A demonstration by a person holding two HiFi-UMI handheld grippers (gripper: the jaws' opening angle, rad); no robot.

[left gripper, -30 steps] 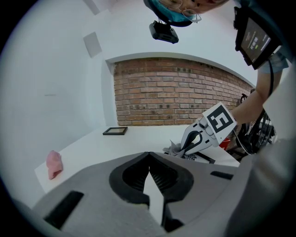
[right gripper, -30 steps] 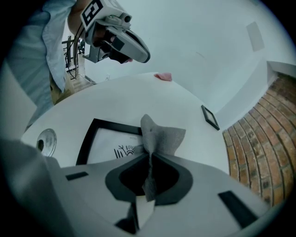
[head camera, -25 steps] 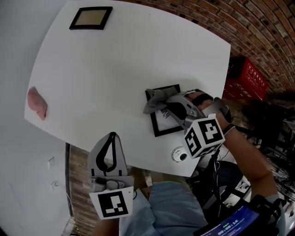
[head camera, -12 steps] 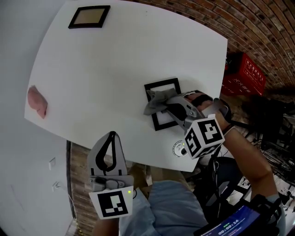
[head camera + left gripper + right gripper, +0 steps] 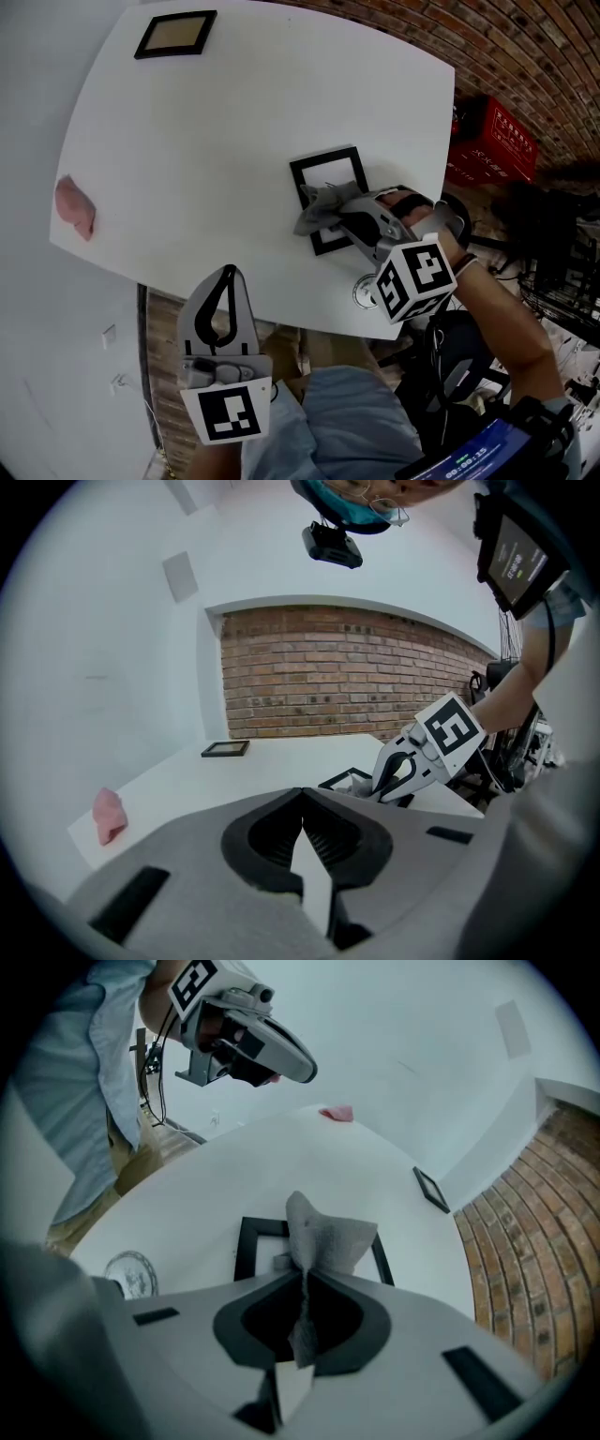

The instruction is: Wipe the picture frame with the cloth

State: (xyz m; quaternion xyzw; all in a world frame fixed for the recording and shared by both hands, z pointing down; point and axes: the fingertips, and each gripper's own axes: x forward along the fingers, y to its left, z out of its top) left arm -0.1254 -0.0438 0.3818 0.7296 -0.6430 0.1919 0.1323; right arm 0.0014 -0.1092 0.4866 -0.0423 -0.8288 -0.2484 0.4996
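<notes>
The white surface (image 5: 216, 141) carries the work near its right edge, close to the near edge. The black rectangular picture frame with a white pane (image 5: 330, 180) lies flat there, and over the last 1 second more of it has come into the open. Then, the crumpled grey cloth (image 5: 315, 216) sat bunched on the frame's far left corner. Now that corner and the whole far rail show bare, and the cloth lies lower, across the frame's near half. I read that as 1 stroke drawn toward the person, so the wiping is under way: the far part looks covered, and the near part (hidden under cloth and gripper) is probably still to do.

The right gripper (image 5: 339, 219) has its jaws clenched on the cloth, with a fold standing up between them in the right gripper view. The left gripper (image 5: 225, 279) has not stirred. It hangs off the near edge, jaws pressed together with nothing between them.

Unmoved too are the smaller black frame with a tan pane (image 5: 175, 34) at the far left corner and the pink lump (image 5: 75, 207) at the left edge.
</notes>
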